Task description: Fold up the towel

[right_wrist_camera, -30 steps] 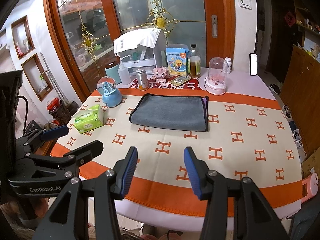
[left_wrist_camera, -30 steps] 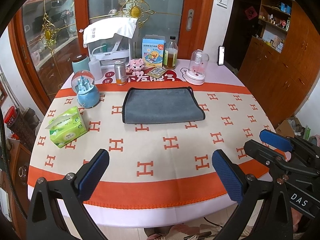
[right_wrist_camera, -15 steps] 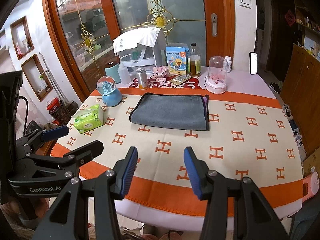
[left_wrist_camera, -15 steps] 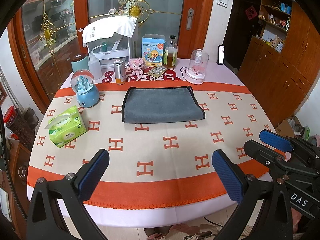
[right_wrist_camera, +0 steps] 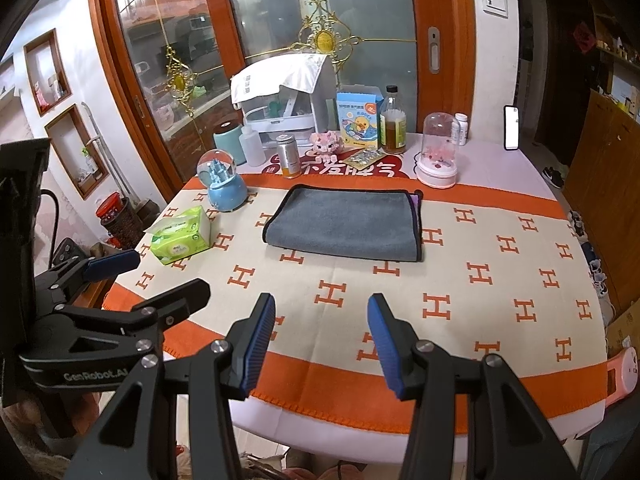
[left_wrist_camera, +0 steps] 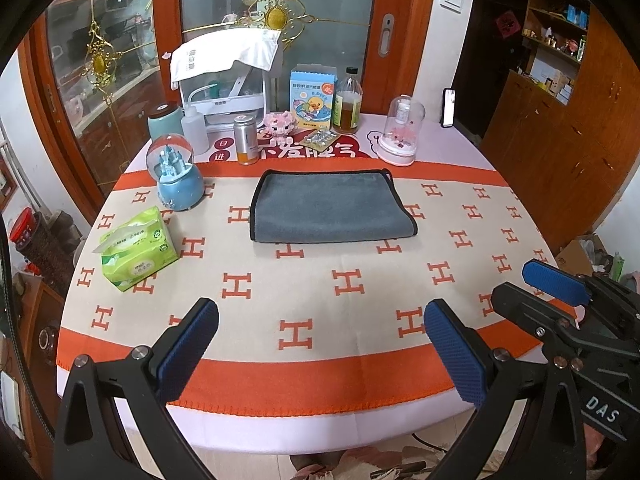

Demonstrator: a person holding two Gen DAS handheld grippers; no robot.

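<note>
1. One grey towel [left_wrist_camera: 330, 208] lies flat on the bench [left_wrist_camera: 320, 300], already doubled over, with a dark piped border along its left, far and right edges and the rounded fold on the near side; from my right wrist camera a sliver of purple shows at its right edge [right_wrist_camera: 348, 226]
2. Both tools sit at the near rim of the bench, well apart from the towel, which lies toward the far half of the patterned cloth
3. My left hand-held gripper [left_wrist_camera: 320, 354] has its blue pads spread wide with nothing between them; the towel sits straight ahead of it
4. My right hand-held gripper [right_wrist_camera: 322, 344] is also parted and empty, pads less widely spread, with the towel ahead and slightly left of centre
5. Each tool shows in the other's camera: the right one at the right edge of the left view, the left one at the left edge of the right view
6. Bare cloth runs between the pads and the towel's near fold, and to the towel's right
7. Left of the towel stand a green tissue pack [left_wrist_camera: 138, 250] and a blue snow globe [left_wrist_camera: 176, 174]; a can [left_wrist_camera: 245, 140] stands just beyond its far left corner, and a pink dome [left_wrist_camera: 401, 132] stands past its far right corner
</note>
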